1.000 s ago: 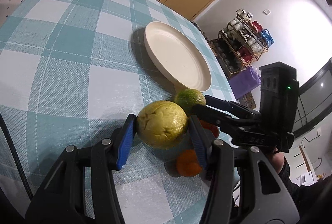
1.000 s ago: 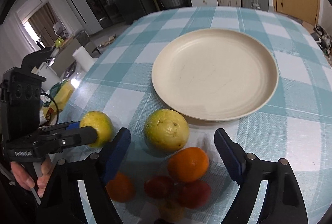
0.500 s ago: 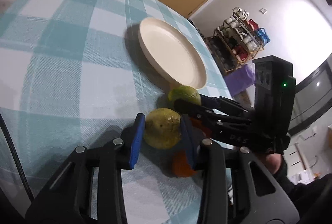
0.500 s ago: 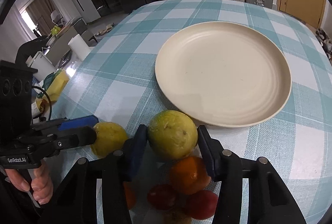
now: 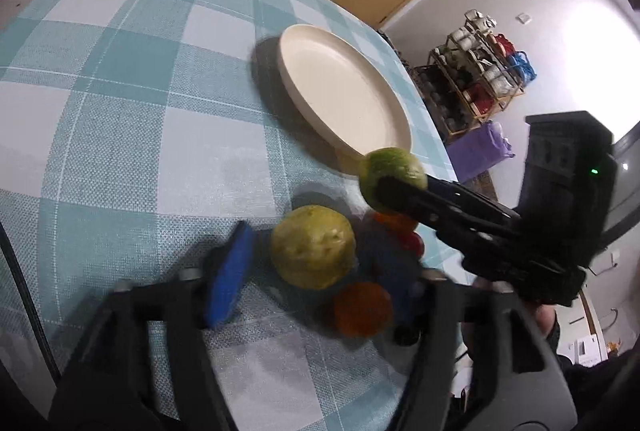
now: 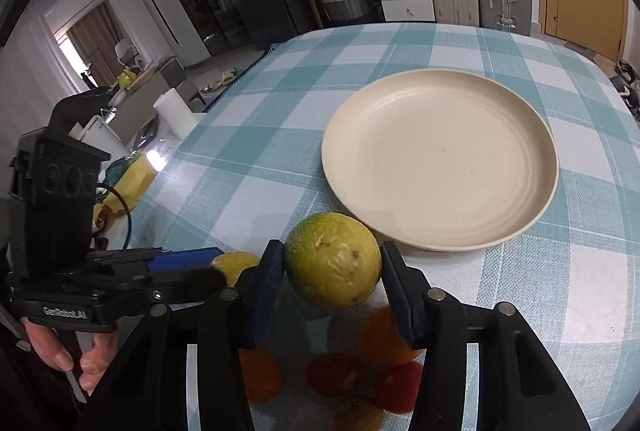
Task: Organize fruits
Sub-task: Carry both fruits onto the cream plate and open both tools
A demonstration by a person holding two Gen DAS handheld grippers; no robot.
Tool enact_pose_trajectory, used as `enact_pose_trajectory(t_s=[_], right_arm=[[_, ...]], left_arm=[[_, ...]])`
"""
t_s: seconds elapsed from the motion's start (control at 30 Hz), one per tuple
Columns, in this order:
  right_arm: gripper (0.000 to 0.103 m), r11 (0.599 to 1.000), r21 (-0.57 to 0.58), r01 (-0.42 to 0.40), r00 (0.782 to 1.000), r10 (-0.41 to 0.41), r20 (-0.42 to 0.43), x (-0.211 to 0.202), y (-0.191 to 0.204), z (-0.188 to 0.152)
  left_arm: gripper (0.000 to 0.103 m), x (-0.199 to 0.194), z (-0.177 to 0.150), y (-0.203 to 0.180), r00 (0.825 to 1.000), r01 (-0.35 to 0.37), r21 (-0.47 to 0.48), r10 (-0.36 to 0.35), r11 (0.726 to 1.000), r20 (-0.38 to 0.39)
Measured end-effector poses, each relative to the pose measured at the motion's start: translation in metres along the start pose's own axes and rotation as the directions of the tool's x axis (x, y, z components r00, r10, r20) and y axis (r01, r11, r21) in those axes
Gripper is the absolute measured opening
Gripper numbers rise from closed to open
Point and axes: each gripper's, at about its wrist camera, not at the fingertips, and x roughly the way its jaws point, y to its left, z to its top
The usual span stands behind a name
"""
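Note:
My right gripper point(image 6: 334, 285) is shut on a round green fruit point(image 6: 332, 259), both blue pads pressing its sides just in front of the cream plate point(image 6: 440, 159). In the left wrist view the same green fruit point(image 5: 390, 171) sits at the tip of the right gripper point(image 5: 394, 185), near the plate point(image 5: 344, 91). My left gripper point(image 5: 314, 271) straddles a wrinkled yellow fruit point(image 5: 314, 247). Its jaws are opening, and the left pad point(image 5: 230, 271) stands clear of the fruit. From the right wrist, the left gripper point(image 6: 218, 266) shows beside that yellow fruit point(image 6: 236, 263).
Oranges point(image 6: 260, 375) point(image 6: 384, 335), red fruits point(image 6: 332, 375) and a small yellowish one point(image 6: 358, 415) lie under my right gripper. The checked tablecloth point(image 5: 140, 111) stretches to the left. A hand point(image 6: 72, 363) holds the left gripper. The table edge runs close behind the fruit pile.
The right jaws came in from wide open and clamped the green fruit. The left jaws first tightened on the yellow fruit, then spread apart from it.

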Motion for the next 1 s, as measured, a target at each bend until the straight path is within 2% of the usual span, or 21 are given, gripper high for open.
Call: enact_pose_trajectory(t_s=[0.3,0.37,0.43,0.6,0.83,1.0], right_arm=[[0.05,0.999,-0.009,-0.034,0.998,0.035,0.057,-0.023,0.003,-0.002],[0.05,0.999,-0.009,-0.038,0.997,0.039,0.07,-0.028,0.002,-0.003],[0.05,0.999,-0.009,-0.041,0.996,0.042,0.079,-0.032,0.001,-0.004],[0.05,0.999,0.002,-0.052,0.994,0.051,0.096,-0.038,-0.006,-0.006],[0.05,0.997,0.008,-0.074,0.988,0.072,0.133,-0.046,-0.018,-0.003],[0.05,0.997,0.023,-0.072,0.984,0.067,0.162,-0.054,-0.035,0.01]], left_arm=[[0.066,0.02,-0.003,-0.007,0.998,-0.04,0.017,0.041,0.999,-0.037],[0.059,0.022,-0.004,-0.009,0.998,-0.061,0.03,0.062,0.998,-0.03],[0.045,0.024,-0.003,-0.008,0.996,-0.08,0.027,0.081,0.996,-0.03],[0.045,0.027,0.002,-0.006,0.996,-0.083,0.016,0.084,0.996,-0.027],[0.045,0.018,0.019,-0.014,0.999,-0.038,0.01,0.038,0.999,-0.009],[0.045,0.016,0.055,-0.023,1.0,-0.003,0.015,0.003,1.0,-0.006]])
